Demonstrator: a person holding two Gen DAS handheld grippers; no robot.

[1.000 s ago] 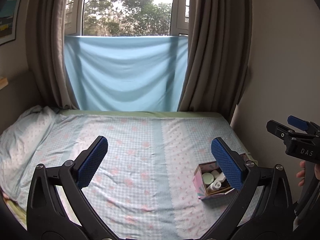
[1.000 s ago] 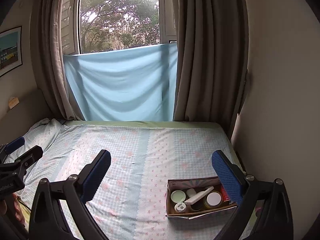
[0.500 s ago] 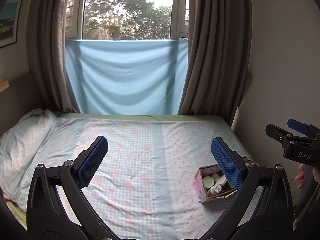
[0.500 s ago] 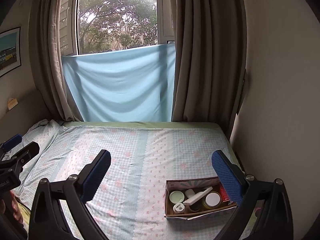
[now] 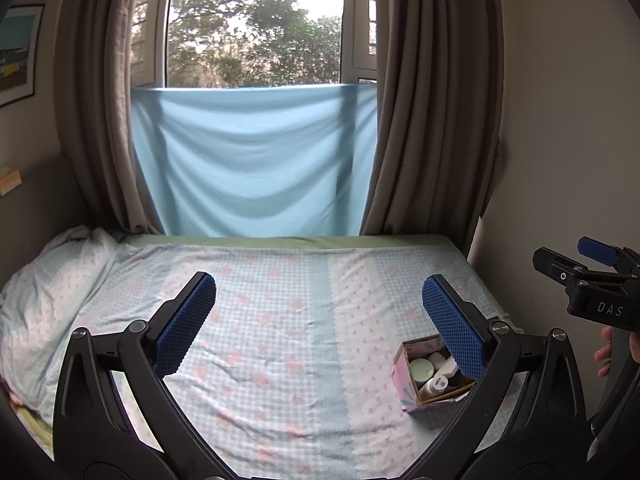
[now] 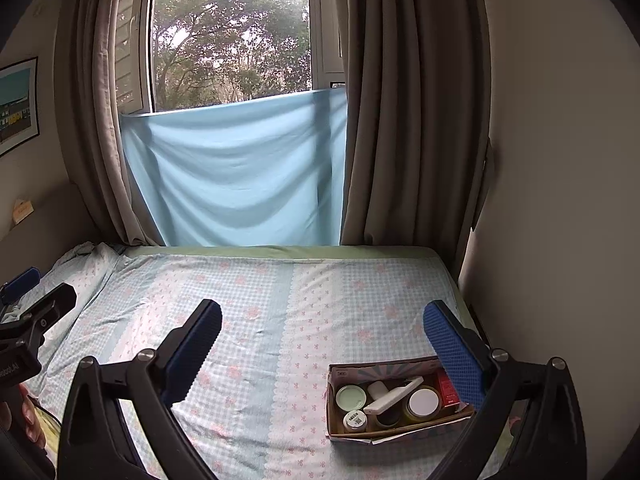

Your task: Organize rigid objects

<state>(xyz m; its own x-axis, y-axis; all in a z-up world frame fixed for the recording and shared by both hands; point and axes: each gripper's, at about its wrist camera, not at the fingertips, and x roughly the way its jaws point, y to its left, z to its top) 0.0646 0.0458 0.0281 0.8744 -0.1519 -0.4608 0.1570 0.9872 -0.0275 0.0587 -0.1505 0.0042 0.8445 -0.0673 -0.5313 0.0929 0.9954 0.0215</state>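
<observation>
A small cardboard box (image 6: 336,400) sits on the bed at the right, near the wall. It holds several jars and bottles, among them a pale green lid (image 6: 351,397), a white lid (image 6: 423,401) and a white tube (image 6: 394,395). The same box (image 5: 402,376) shows in the left wrist view. My right gripper (image 6: 322,334) is open and empty, held above the bed with its right finger over the box. My left gripper (image 5: 318,306) is open and empty above the bed, left of the box. Each gripper shows at the edge of the other's view.
The bed (image 5: 280,320) has a blue checked sheet with pink flowers. A pillow (image 5: 44,280) lies at the left. A blue cloth (image 5: 252,160) hangs under the window between brown curtains. A wall (image 6: 560,200) runs close along the bed's right side.
Both views have risen and pulled back a little from the bed. The box has not moved. Both grippers stay open.
</observation>
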